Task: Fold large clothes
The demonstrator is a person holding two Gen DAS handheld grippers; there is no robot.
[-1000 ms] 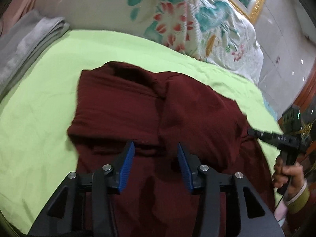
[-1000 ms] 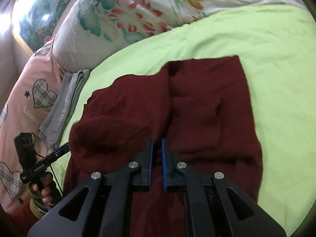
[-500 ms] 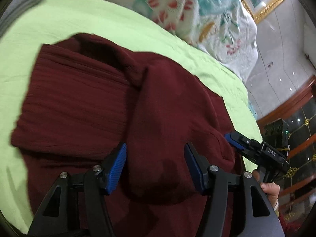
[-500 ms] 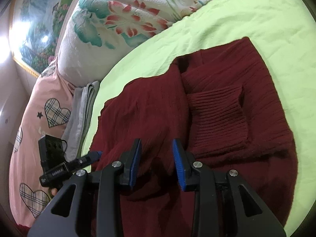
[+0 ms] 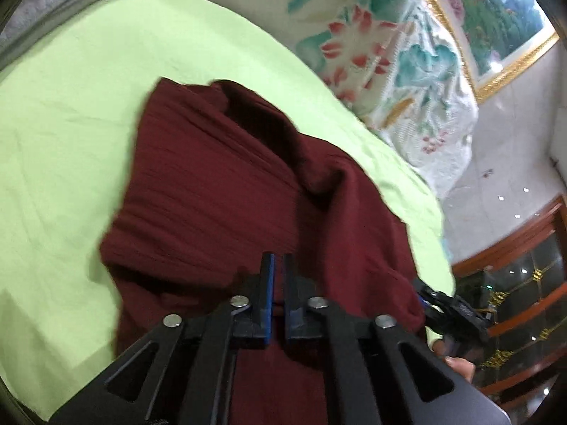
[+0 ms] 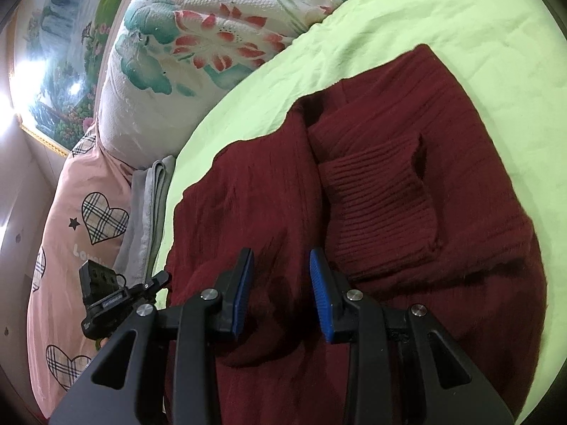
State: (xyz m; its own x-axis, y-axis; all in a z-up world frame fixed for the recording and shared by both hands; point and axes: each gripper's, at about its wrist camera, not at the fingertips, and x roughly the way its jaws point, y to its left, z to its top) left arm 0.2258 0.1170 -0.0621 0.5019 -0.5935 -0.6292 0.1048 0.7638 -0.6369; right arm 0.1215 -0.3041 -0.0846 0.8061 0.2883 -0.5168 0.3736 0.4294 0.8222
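we judge the dark red sweater (image 6: 372, 184) to be soft and fairly heavy for a garment – a thick ribbed knit that will sag and stretch from any single pinch and slide over itself rather than hold a crease. it lies on the green sheet (image 5: 71, 124), partly folded, with both sleeves brought in over the body. we would take it at a doubled edge or at the hem corners, one gripper to each side, so the weight is shared and the layers lift together.

our left gripper (image 5: 278, 269) has its blue pads nearly together, only a thin slit between them, low over the near part of the sweater; we cannot tell whether any cloth is pinched there. our right gripper (image 6: 281, 279) has its fingers apart over the knit, holding nothing.

the right wrist view shows what the left does not – the ribbed cuff (image 6: 382, 212) lying across the chest, the grey folded cloth (image 6: 149, 212) beside the pink heart-print bedding (image 6: 71, 233), and the left gripper seen from the side at the sweater's edge. the left wrist view gives the dark hollow of the collar (image 5: 255, 117), the framed painting (image 5: 496, 17) above the floral quilt (image 5: 372, 53), and the wooden cabinet (image 5: 524, 283) off the bed.
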